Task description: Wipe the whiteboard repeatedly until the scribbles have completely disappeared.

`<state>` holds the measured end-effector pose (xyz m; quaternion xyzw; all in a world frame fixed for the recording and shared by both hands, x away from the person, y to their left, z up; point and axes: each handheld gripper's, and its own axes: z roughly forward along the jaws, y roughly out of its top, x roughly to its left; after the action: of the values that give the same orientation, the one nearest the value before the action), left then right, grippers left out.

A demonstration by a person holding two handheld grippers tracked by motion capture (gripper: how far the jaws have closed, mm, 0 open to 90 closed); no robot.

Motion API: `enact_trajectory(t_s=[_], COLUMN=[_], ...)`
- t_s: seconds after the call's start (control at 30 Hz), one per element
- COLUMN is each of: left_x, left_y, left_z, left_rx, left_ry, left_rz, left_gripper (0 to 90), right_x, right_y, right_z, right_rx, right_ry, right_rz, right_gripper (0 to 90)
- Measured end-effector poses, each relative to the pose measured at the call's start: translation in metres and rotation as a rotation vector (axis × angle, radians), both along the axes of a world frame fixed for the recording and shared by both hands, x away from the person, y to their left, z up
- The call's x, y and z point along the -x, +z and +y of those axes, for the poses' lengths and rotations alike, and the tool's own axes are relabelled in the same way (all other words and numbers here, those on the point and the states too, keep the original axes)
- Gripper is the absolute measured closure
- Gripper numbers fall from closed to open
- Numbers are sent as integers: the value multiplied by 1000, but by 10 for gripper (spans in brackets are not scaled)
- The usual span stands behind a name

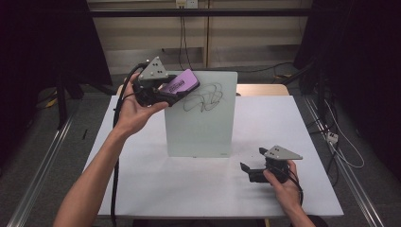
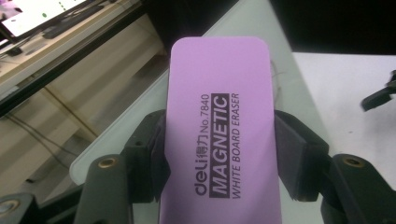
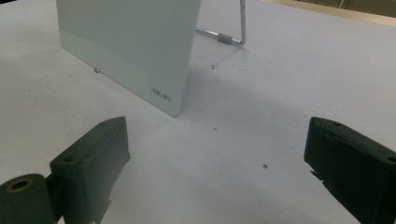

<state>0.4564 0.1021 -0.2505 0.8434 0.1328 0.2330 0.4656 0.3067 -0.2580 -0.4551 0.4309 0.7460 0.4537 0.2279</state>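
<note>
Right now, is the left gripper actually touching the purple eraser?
Touching. In the left gripper view, the left gripper has both pads pressed against the long sides of the purple eraser, with no gap on either side.

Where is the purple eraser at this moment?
The purple rectangular whiteboard eraser is clamped between the jaws of the left gripper, held up at the upper left corner of the upright white glass board, just left of the black scribble.

Lab recording bay.
White tabletop (image 1: 189, 189) on metal floor rails (image 1: 40, 165), black curtains (image 1: 42, 38) at both sides, loose cables (image 1: 340, 142), wall socket (image 1: 186, 4), monitor (image 2: 37, 14).
</note>
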Motion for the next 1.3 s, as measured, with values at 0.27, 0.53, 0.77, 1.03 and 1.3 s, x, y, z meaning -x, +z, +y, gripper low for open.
enact_trajectory(t_s=[0.27,0.53,0.77,1.03,1.3], left_x=[-1,-2,1,7,11], left_y=[-4,-4,-9,-23,-32], left_z=[-4,-4,-8,-15,-19], left_rx=[-50,-43,-71,-103,-120], left_ry=[7,6,6,-7,-24], left_rz=[-15,-21,-21,-12,6], left_gripper=[412,413,413,412,413], right_x=[1,0,1,1,1], right_y=[0,0,0,0,0], right_z=[0,0,0,1,1], right_rx=[-2,1,3,5,5], right_ry=[0,0,0,2,2], right_rz=[2,0,-2,-1,-4], right_gripper=[64,64,63,63,63])
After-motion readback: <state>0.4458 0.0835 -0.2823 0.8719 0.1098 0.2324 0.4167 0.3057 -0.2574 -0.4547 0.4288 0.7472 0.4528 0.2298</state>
